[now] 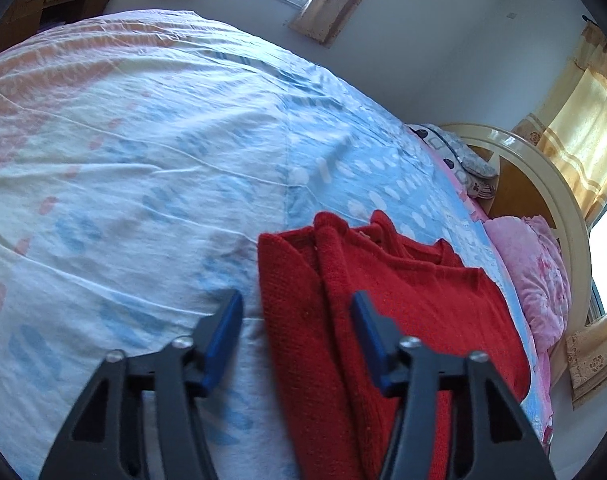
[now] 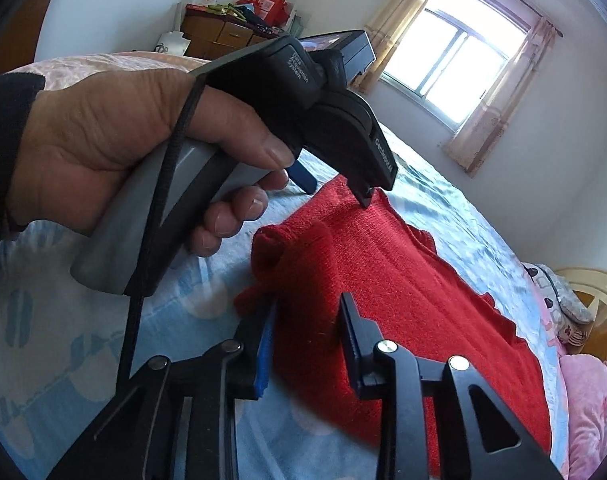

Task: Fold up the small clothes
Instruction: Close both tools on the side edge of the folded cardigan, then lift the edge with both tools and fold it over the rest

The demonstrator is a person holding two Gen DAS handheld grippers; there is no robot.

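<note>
— Sweater lay red on the bed, its edge between the left tool's spread fingers.
— Only the right view showed the hand; the right tool straddled the hem, grip unclear.

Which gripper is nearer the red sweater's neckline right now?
Left. The left gripper straddles the side edge of the red sweater just short of its neckline; the right gripper sits farther back, at the opposite end.

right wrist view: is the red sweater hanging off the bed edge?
No. The red sweater lies flat on the blue patterned bedsheet, sheet visible around it.
</note>
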